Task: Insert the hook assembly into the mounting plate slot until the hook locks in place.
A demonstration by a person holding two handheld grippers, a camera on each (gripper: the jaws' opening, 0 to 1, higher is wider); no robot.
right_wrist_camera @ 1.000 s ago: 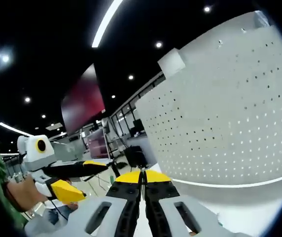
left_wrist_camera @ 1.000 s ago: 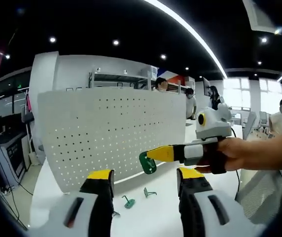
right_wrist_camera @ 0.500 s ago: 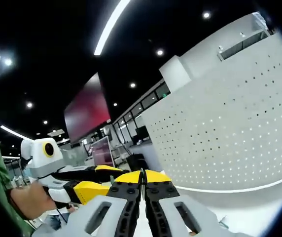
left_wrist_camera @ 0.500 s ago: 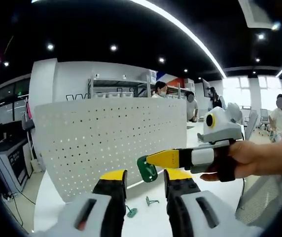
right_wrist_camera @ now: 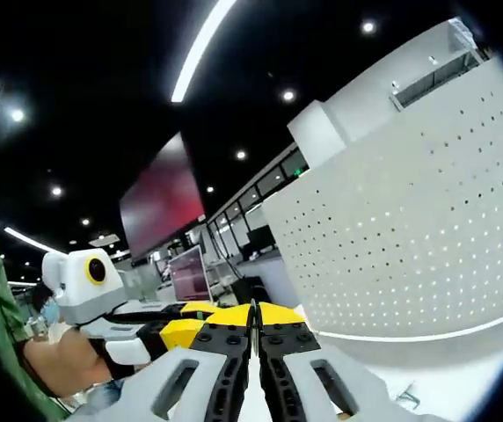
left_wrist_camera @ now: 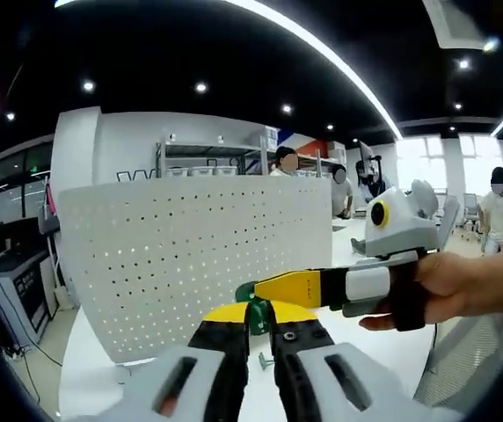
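Handover in progress, in front of the white pegboard plate (left_wrist_camera: 190, 255). Green hook (left_wrist_camera: 253, 309) pinched between both tools: right gripper (left_wrist_camera: 260, 290) reaching in from the right, jaws clamped on it; left gripper (left_wrist_camera: 258, 318) jaws nearly together around the same piece. Best to firm up the left grip before easing the right one off, no twisting. Hook mostly hidden behind yellow tips; long axis and heading impossible to call. In the right gripper view, jaws of right gripper (right_wrist_camera: 253, 318) pressed together.

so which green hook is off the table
The green hook pinched at the right gripper's yellow tips, before the pegboard; the other hook lies on the white table.
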